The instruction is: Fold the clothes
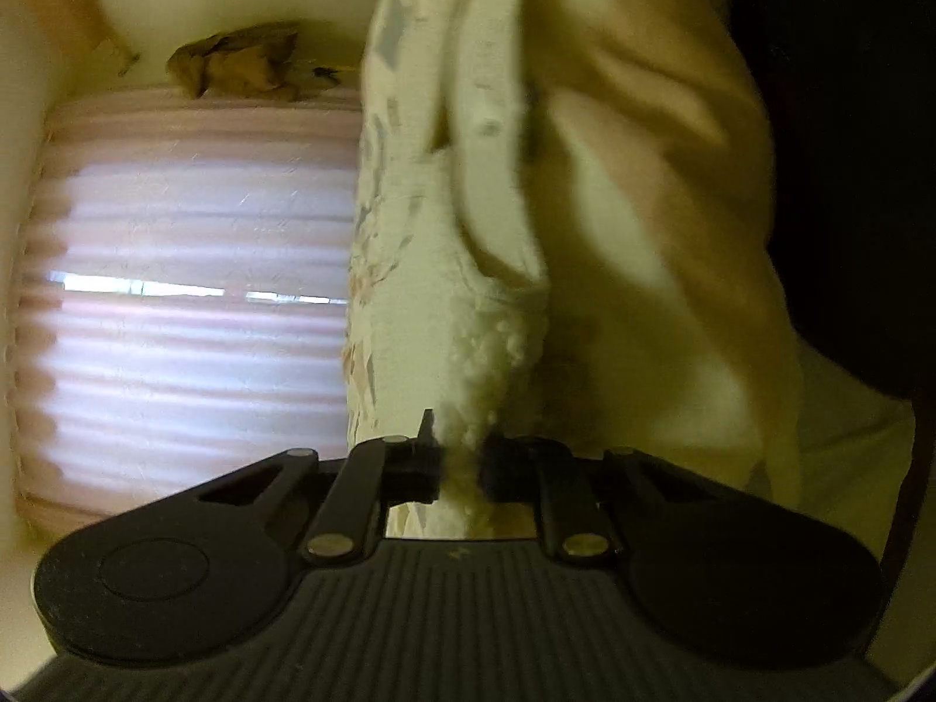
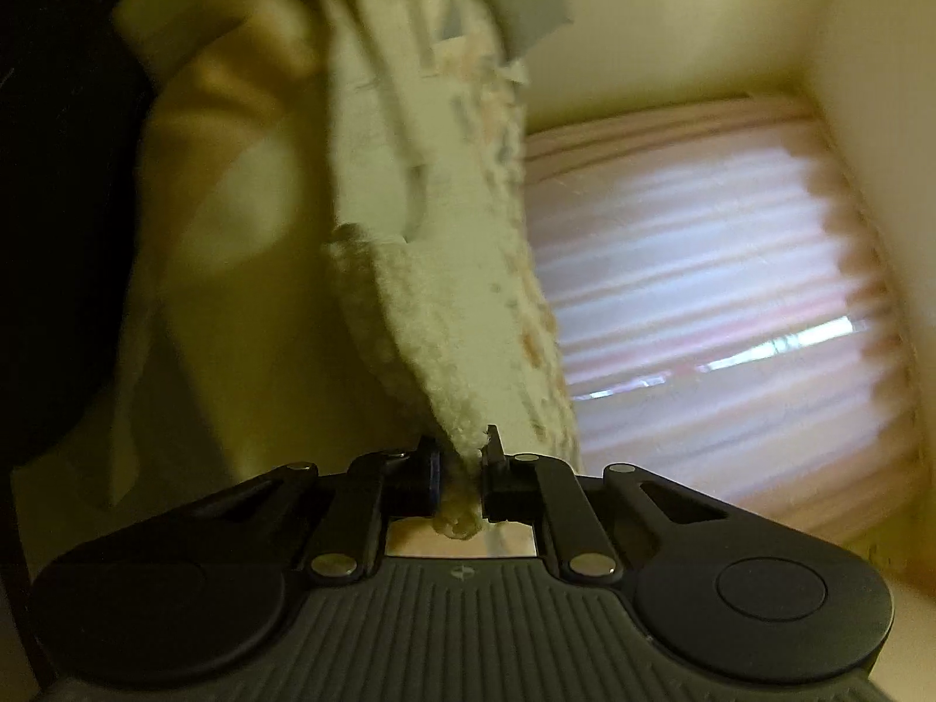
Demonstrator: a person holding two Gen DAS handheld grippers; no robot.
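Fuzzy cream patterned garment (image 1: 468, 351) is pinched at its edge by left gripper (image 1: 462, 462) & right gripper (image 2: 462, 468), w/ pink ribbed surface (image 1: 193, 292) behind.

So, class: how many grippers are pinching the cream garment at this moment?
2. The left gripper is shut on the cream garment at its fleecy edge; the right gripper pinches another fleecy edge. More cloth may be hidden.

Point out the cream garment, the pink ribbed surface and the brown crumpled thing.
cream garment (image 1: 409, 316), left wrist view, patterned fold.
pink ribbed surface (image 1: 193, 304), left wrist view, middle.
brown crumpled thing (image 1: 234, 61), left wrist view, centre.
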